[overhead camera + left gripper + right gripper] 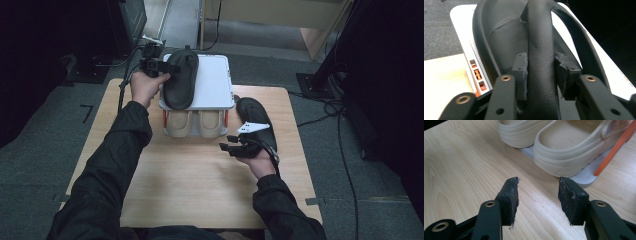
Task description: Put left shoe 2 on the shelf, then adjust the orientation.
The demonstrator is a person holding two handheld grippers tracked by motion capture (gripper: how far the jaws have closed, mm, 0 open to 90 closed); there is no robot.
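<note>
Straddling the slipper (180, 80) strap (540, 37) with left tongs (159, 65), pads slack beside it, not clamping. Resting slipper on rack (215, 80) top, along its left edge, heel slightly overhanging the front. Keeping right tongs (538, 187) released and empty over the surface (190, 180), near the clogs (564, 150) on the lower tier; leaving second slipper (252, 112) on the surface just beside. Risking a snag: catching the strap on a frayed pad while backing out, dragging slipper off the edge onto the clogs. Also possibly tipping, given the overhang.
</note>
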